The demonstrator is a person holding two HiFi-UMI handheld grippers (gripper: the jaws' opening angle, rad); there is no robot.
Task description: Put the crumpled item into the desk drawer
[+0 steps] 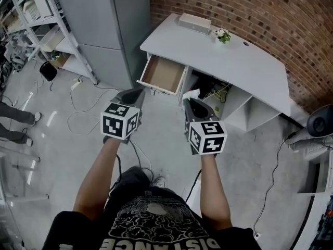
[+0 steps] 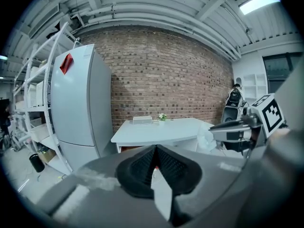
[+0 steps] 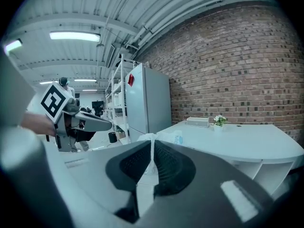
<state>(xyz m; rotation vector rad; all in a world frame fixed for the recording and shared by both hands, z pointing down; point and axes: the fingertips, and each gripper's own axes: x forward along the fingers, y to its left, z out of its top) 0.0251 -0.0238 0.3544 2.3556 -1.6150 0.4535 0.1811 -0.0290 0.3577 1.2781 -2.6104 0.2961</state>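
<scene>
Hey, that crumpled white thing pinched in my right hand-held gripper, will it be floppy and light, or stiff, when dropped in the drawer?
Probably floppy: the crumpled item bunches in thin folds above the right hand-held gripper, whose jaws nearly meet on it. Likely light, since that small pinch carries it. It may spring partly open in the drawer.

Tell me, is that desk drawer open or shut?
Open. The drawer sticks out from under the white desk, and the head view looks into its bare brown inside.
</scene>
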